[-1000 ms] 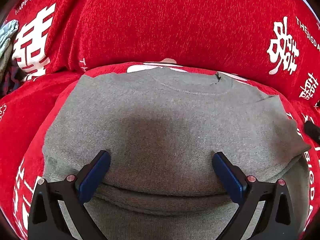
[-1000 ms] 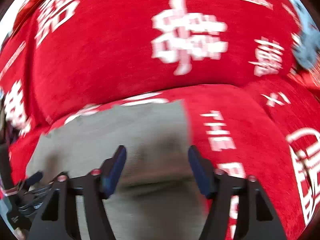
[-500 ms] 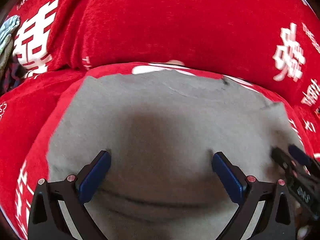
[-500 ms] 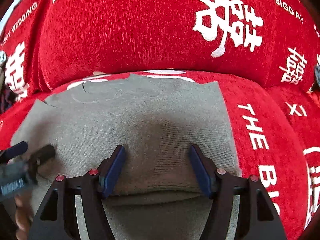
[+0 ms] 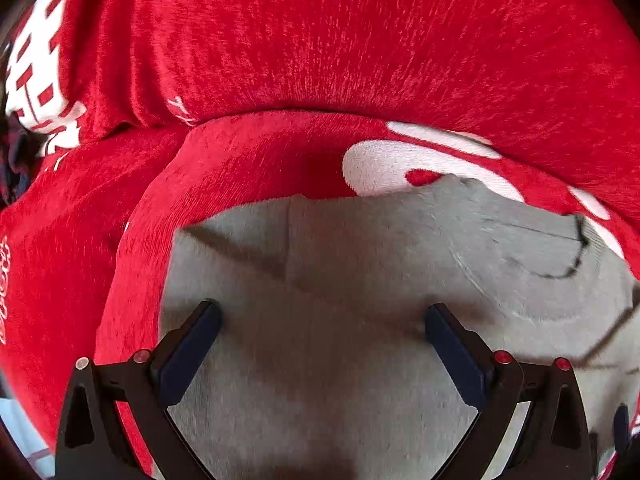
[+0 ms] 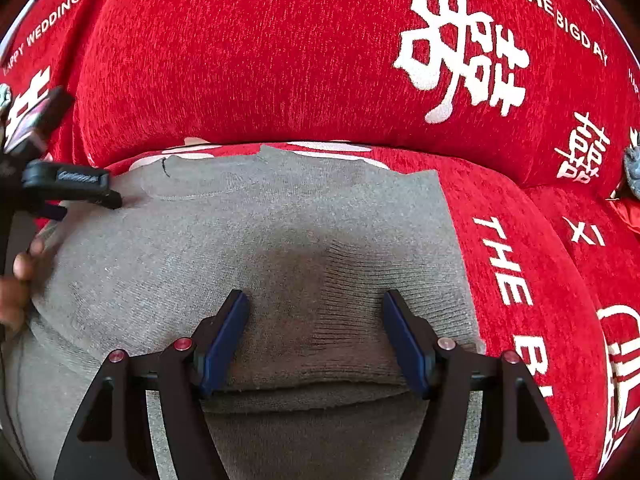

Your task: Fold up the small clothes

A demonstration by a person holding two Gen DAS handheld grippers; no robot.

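Observation:
A grey knitted sweater (image 6: 248, 248) lies flat on the red sofa seat, collar (image 5: 532, 248) toward the backrest, with a folded layer ending in an edge (image 6: 320, 388) near me. My right gripper (image 6: 316, 300) hovers over the ribbed part near the sweater's right edge. Its jaws are opening, with only the flat fabric below and nothing pinched between the pads. My left gripper (image 5: 323, 307) stands open over the sweater's left shoulder area, its fingers wide apart. In the right wrist view the left gripper (image 6: 92, 204) points at the fabric just left of the collar.
The red sofa cover (image 6: 520, 280) with white characters wraps the seat and the bulging backrest (image 5: 320, 40) behind the sweater. A grey-blue cloth (image 6: 632, 164) lies at the far right. Dark clothing (image 5: 16, 160) shows at the left. A person's hand (image 6: 20, 276) holds the left gripper.
My left gripper has slid left across the sweater, from its middle to the left shoulder near the collar. My right gripper has settled over the ribbed right part and is no longer blurred.

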